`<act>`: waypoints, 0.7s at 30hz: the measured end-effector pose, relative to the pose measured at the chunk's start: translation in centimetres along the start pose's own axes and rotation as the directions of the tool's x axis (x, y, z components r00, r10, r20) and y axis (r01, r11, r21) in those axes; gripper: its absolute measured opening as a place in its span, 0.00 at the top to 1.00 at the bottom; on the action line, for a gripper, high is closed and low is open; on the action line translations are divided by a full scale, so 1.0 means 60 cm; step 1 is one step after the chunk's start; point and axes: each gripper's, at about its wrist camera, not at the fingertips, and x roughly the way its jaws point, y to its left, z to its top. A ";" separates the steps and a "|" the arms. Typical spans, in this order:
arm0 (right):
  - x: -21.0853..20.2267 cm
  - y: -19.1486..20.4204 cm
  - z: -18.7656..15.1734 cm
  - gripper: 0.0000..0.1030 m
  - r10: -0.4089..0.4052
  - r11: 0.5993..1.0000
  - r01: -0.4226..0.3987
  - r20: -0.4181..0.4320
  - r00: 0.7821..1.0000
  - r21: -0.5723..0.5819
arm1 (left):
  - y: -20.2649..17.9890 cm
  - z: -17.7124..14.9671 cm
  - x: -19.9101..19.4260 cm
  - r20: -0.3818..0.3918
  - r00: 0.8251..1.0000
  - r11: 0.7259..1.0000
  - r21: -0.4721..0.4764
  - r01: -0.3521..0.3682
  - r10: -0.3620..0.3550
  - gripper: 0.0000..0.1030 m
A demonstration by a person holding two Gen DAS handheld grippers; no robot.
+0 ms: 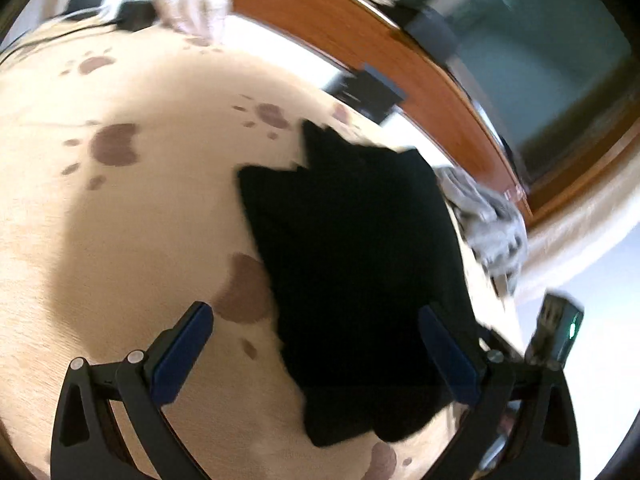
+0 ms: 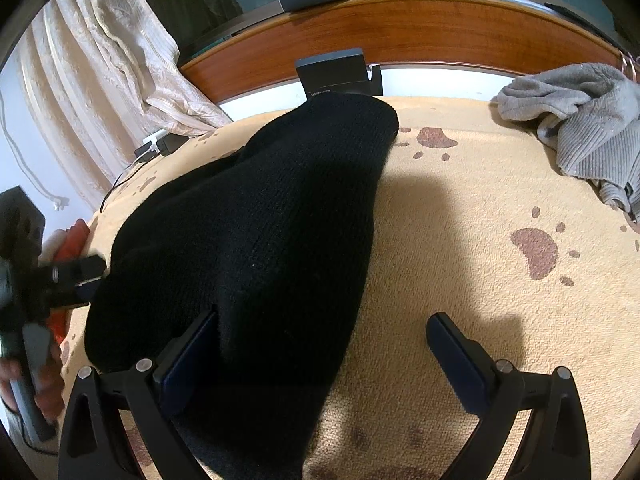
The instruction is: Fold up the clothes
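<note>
**Black sweater waiting between two open grippers**

The paw-print blanket (image 2: 480,208) is carrying everything. On it the black knit sweater (image 2: 256,240) is lying, long axis running away toward the wooden rail (image 2: 400,28). The right gripper (image 2: 320,344) is straddling its near edge, fingers wide, holding nothing. The left gripper (image 1: 316,336) is hovering wide too. A grey sweater (image 2: 580,120) is sitting right of it.

Left wrist view is motion-blurred, right wrist view sharp; both bend at fisheye edges. Bright light casts soft shadows on the beige blanket (image 2: 460,216).

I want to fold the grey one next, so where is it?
The grey garment lies crumpled at the blanket's far right, near the wooden ledge, apart from the black garment.
</note>
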 end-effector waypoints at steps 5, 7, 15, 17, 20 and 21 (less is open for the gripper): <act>0.000 0.001 0.000 0.00 0.000 1.000 0.000 0.000 1.000 0.001 | 0.002 0.039 0.008 -0.035 0.997 0.996 -0.071 0.062 -0.065 0.00; 0.001 0.001 0.001 0.00 0.000 1.000 0.000 0.000 1.000 0.002 | -0.007 0.056 0.019 -0.055 0.996 0.995 -0.071 0.073 -0.077 0.00; 0.001 0.000 0.002 0.00 0.004 1.000 -0.004 0.000 1.000 0.003 | -0.013 0.090 0.071 -0.090 0.994 0.997 -0.058 0.054 -0.059 0.00; 0.001 0.000 0.002 0.00 0.004 1.000 -0.004 0.000 1.000 0.004 | -0.011 0.094 0.076 -0.086 0.994 0.996 -0.058 0.067 -0.072 0.00; 0.001 0.000 0.002 0.00 0.005 1.000 -0.005 0.000 1.000 0.004 | -0.009 0.098 0.084 -0.084 0.992 0.994 -0.061 0.091 -0.096 0.00; 0.001 0.000 0.002 0.00 0.005 1.000 -0.005 0.000 1.000 0.004 | -0.011 0.099 0.087 -0.085 0.991 0.994 -0.056 0.097 -0.101 0.00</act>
